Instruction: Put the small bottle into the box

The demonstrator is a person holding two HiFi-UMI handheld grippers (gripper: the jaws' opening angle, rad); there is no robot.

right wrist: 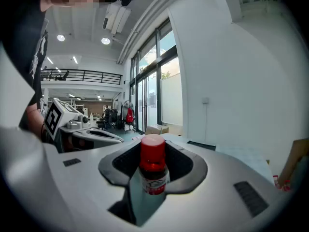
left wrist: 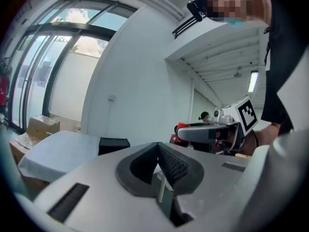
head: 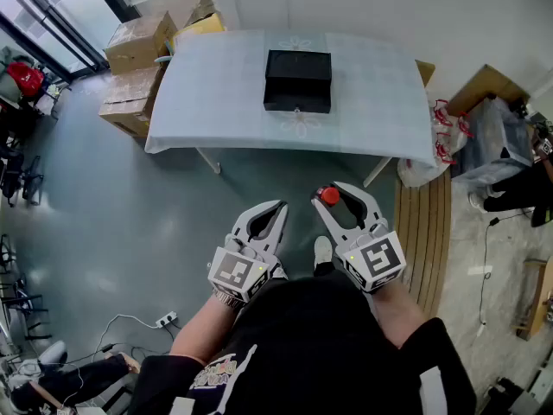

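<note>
A small bottle point(head: 327, 195) with a red cap and a white label stands upright between the jaws of my right gripper point(head: 333, 192), which is shut on it. The right gripper view shows the bottle point(right wrist: 153, 166) close up, pinched at its body. My left gripper point(head: 278, 207) hangs beside it, shut and holding nothing; its pads point(left wrist: 169, 161) meet. Both grippers are held low over the grey floor, well short of the table point(head: 216, 102). The black box point(head: 298, 80) sits open-topped on the table's middle, also visible in the left gripper view point(left wrist: 113, 145).
Cardboard boxes point(head: 138, 41) are stacked at the table's left end. Bags point(head: 441, 137) and another carton lie at its right end. Wooden planks point(head: 423, 232) lie on the floor to my right. A power strip point(head: 164, 320) with cables lies at lower left.
</note>
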